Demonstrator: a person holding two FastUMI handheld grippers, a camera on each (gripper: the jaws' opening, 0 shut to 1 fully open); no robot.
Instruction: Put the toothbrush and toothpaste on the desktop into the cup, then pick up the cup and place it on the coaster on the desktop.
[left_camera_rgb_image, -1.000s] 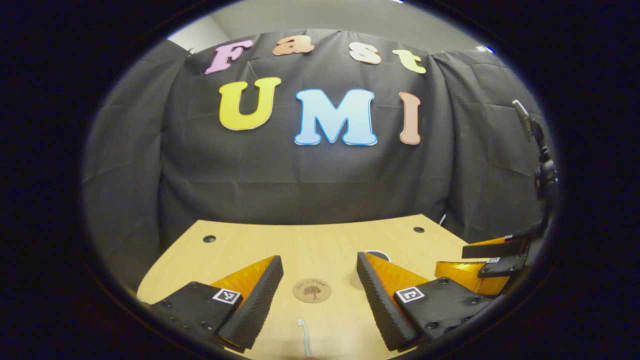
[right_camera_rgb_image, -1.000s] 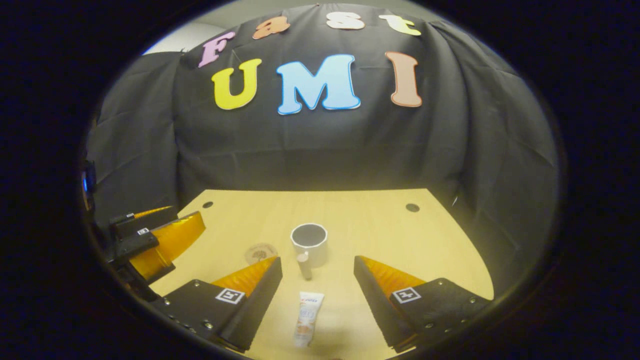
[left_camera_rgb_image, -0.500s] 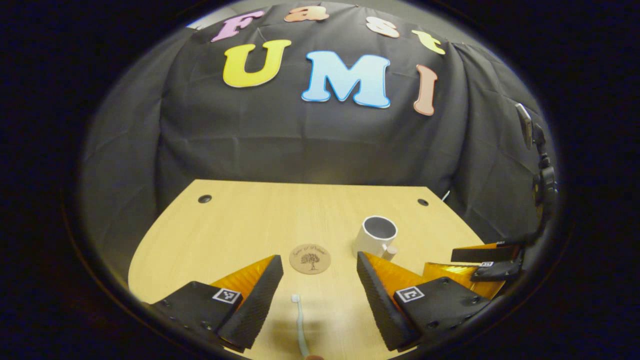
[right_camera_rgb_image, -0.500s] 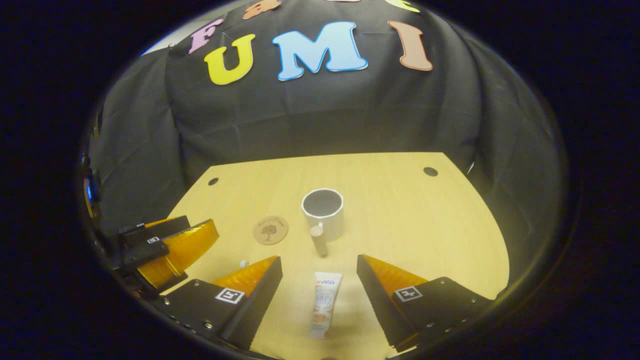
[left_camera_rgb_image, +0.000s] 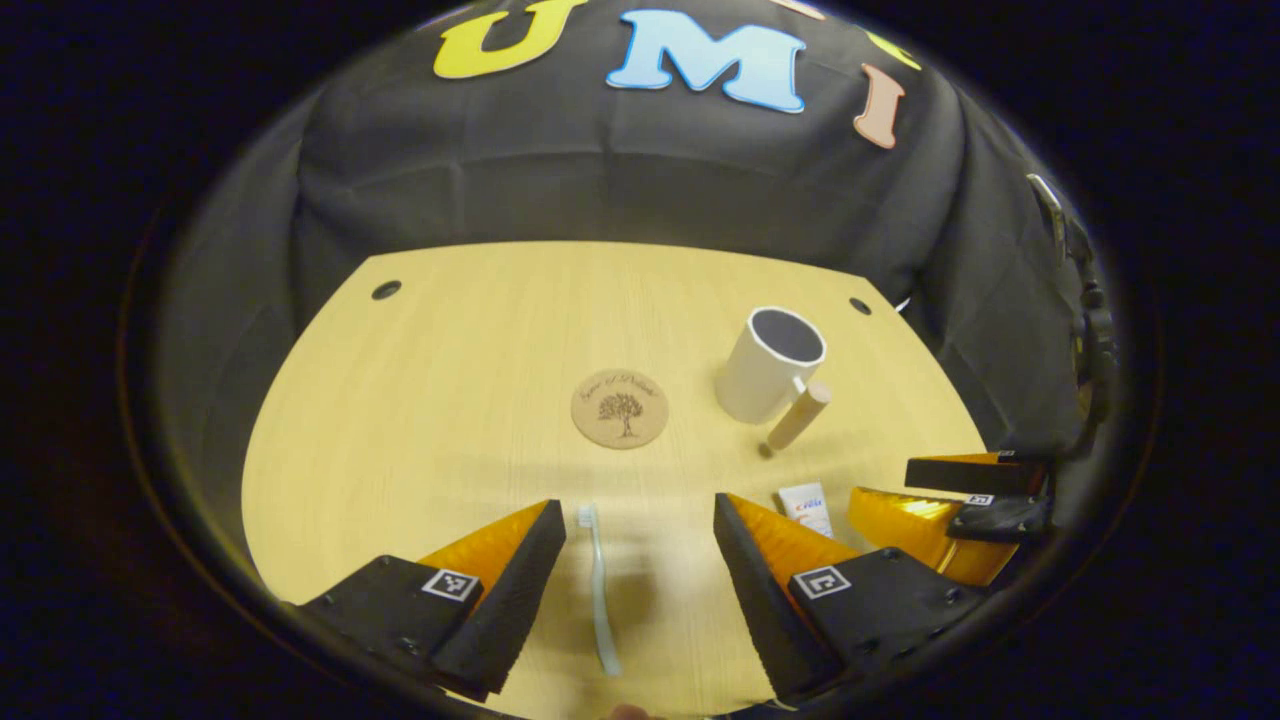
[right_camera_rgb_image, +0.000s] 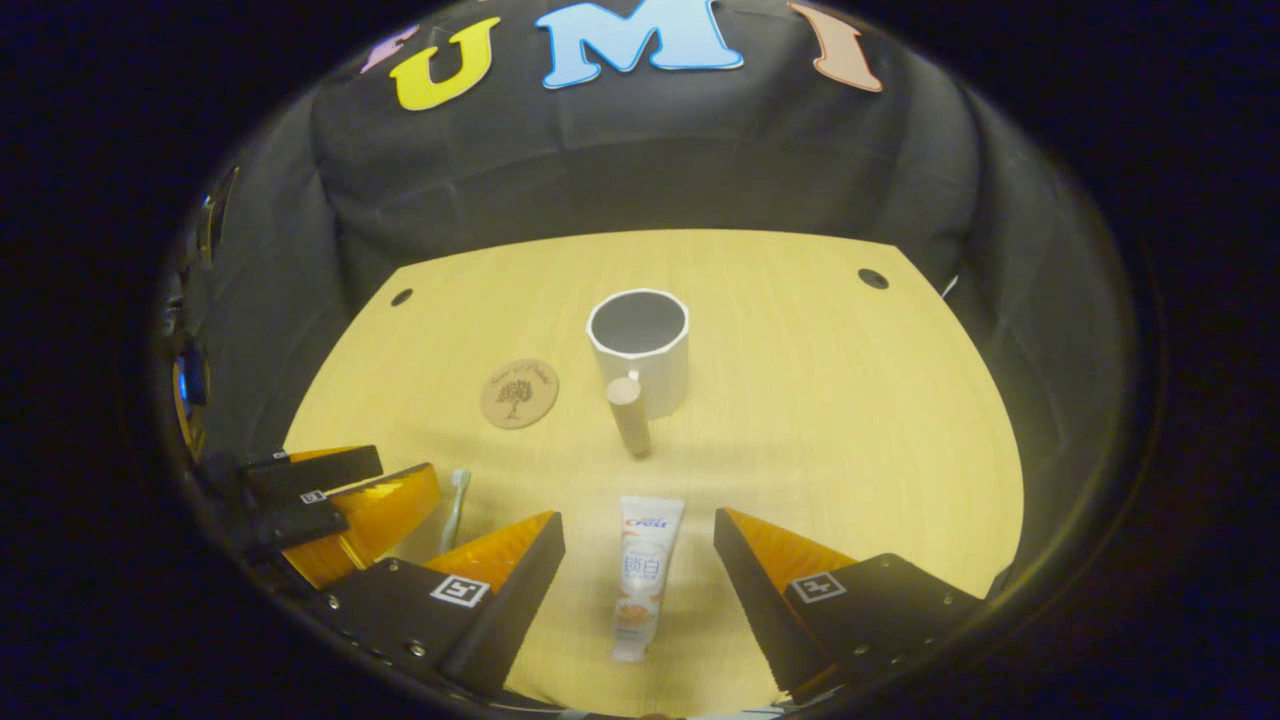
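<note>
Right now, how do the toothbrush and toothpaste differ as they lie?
The toothbrush is thin and pale, lying between the left gripper's open fingers; the toothpaste is a wider, flat printed tube between the right gripper's open fingers. Both lie flat on the desktop, ungripped, outside the cup.

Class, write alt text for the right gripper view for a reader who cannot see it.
An open right gripper hovers over a toothpaste tube lying flat on a wooden desk. Beyond it stand a white cup and a round coaster; the left gripper is at lower left, by a toothbrush.
</note>
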